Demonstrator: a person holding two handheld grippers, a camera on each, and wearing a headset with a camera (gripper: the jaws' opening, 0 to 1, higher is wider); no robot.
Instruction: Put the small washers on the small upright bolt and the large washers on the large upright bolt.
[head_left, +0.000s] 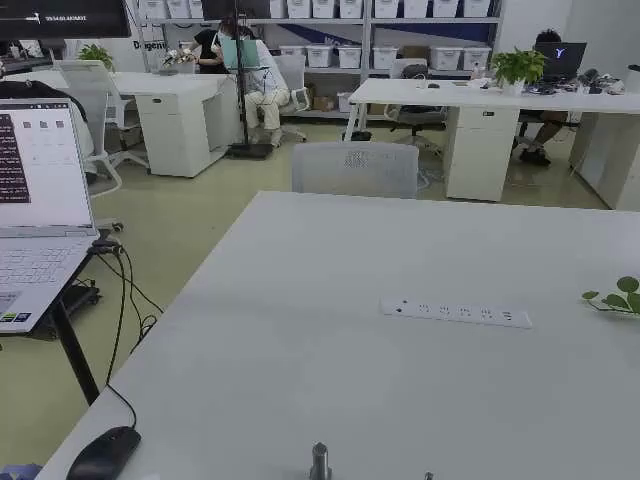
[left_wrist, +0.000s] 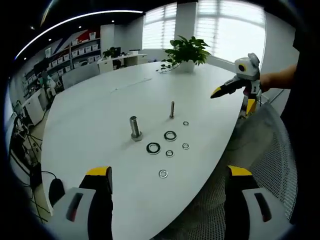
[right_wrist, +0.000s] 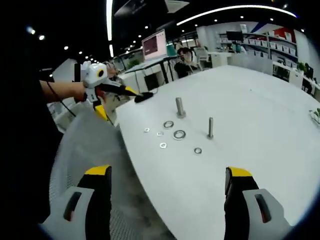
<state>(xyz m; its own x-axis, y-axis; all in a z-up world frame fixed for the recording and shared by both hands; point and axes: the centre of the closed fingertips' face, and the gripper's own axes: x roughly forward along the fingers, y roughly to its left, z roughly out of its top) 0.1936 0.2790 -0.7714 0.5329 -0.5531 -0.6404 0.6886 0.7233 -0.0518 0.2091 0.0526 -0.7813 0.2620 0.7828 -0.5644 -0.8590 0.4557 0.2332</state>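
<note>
Washers (left_wrist: 153, 148) loose on table (left_wrist: 90, 115); left gripper (left_wrist: 168, 172), right gripper (right_wrist: 167, 172) fingers spread wide, empty.

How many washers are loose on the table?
6, all on the white table near the upright steel bolts: two large silver metal washers, four small silver metal washers around them. None looks hidden.

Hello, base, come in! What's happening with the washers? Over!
Open and empty: left gripper, right gripper. Six washers loose on the table; large bolt and small bolt bare. Nothing blocking the bolts.
</note>
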